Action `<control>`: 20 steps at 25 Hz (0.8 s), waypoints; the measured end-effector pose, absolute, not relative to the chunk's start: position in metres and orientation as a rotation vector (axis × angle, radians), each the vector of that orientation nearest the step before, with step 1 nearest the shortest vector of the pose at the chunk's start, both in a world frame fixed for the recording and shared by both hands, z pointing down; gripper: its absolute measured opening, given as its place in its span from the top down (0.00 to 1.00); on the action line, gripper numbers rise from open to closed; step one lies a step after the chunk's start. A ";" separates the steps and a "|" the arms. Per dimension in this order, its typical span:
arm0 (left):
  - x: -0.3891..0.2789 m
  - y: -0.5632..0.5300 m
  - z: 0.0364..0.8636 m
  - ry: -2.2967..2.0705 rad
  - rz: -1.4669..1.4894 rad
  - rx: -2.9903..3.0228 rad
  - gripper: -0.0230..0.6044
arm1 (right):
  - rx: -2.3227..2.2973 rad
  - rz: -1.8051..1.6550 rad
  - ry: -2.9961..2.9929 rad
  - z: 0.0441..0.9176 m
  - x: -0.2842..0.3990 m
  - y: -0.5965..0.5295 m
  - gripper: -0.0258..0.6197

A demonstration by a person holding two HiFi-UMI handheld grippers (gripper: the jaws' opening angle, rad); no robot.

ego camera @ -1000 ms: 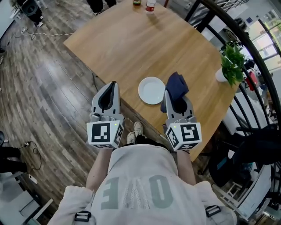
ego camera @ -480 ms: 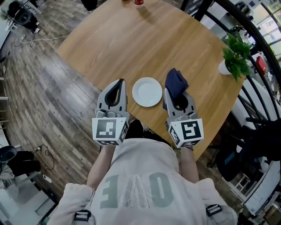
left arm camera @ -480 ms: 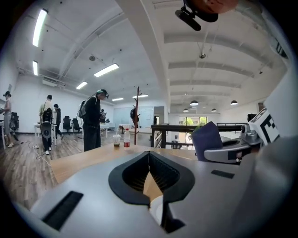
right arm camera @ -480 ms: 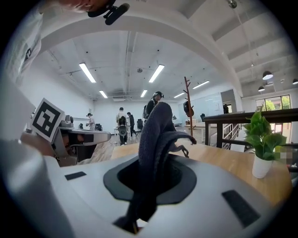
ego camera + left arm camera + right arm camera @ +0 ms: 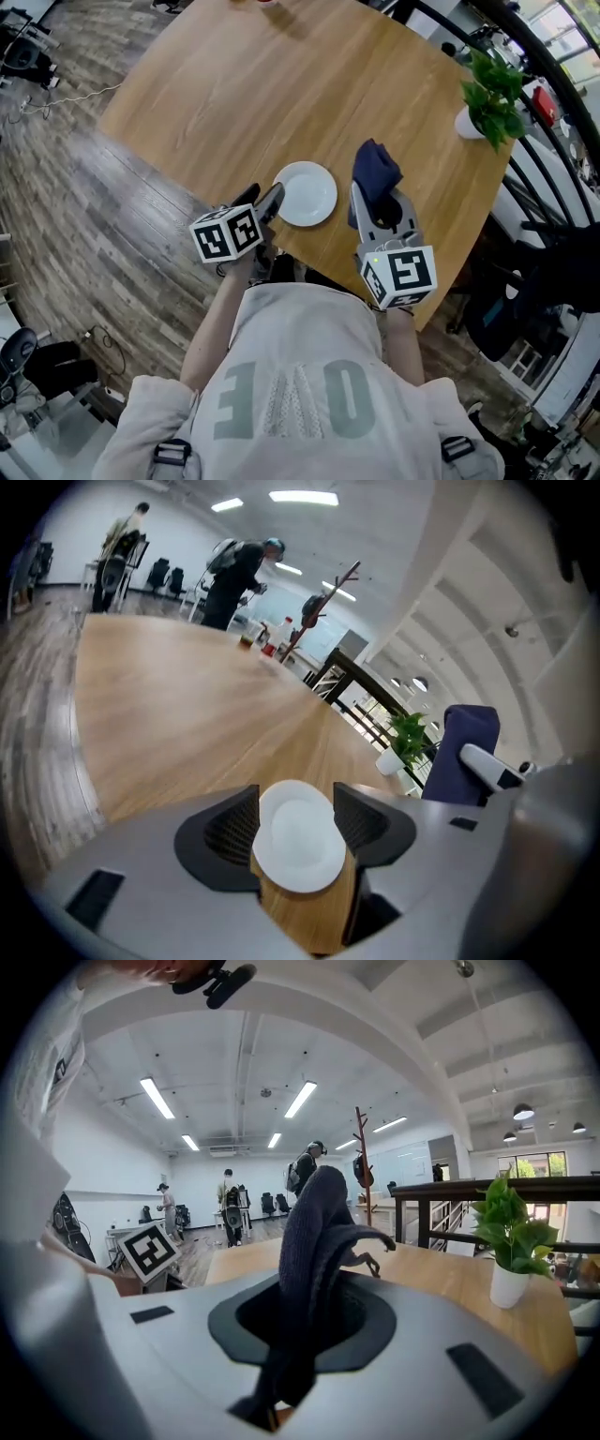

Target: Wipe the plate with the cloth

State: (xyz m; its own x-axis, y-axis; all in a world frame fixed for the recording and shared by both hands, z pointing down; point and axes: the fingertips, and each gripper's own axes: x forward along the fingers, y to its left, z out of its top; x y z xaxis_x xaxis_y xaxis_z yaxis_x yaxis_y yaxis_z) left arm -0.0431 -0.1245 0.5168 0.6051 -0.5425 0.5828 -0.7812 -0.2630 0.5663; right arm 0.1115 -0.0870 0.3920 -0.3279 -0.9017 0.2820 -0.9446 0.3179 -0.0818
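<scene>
A round white plate [image 5: 305, 193] lies near the front edge of the wooden table [image 5: 281, 84]. My left gripper [image 5: 265, 200] is tilted down at the plate's near-left rim. Its jaws are opening, and in the left gripper view the plate [image 5: 298, 841] shows between the dark pads [image 5: 230, 832] without being pressed. My right gripper [image 5: 375, 208] stands just right of the plate, shut on a dark blue cloth [image 5: 376, 172]. In the right gripper view the cloth [image 5: 314, 1241] rises bunched up out of the closed jaws.
A potted green plant [image 5: 489, 92] stands at the table's far right corner, next to a black railing [image 5: 553, 103]. Bottles [image 5: 267, 644] sit at the table's far end, with people beyond. The table's front edge runs right under both grippers.
My left gripper has dropped, rolled and moved right to the plate's rim, and its jaws have gone from shut to apart. The right gripper with the cloth has shifted only slightly.
</scene>
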 end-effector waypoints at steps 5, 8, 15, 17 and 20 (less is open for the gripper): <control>-0.042 -0.107 0.561 -0.952 0.307 1.763 0.59 | 1.678 0.386 -2.365 0.405 0.115 -0.089 0.87; -0.046 -0.100 0.576 -0.944 0.332 1.715 0.60 | 1.645 0.408 -2.354 0.413 0.111 -0.090 0.87; -0.042 -0.089 0.591 -0.894 0.293 1.618 0.63 | 1.565 0.448 -2.341 0.431 0.098 -0.093 0.87; -0.041 -0.091 0.592 -0.892 0.289 1.618 0.65 | 1.538 0.444 -2.338 0.435 0.096 -0.095 0.87; -0.037 -0.093 0.592 -0.881 0.278 1.612 0.66 | 1.503 0.438 -2.338 0.438 0.093 -0.095 0.87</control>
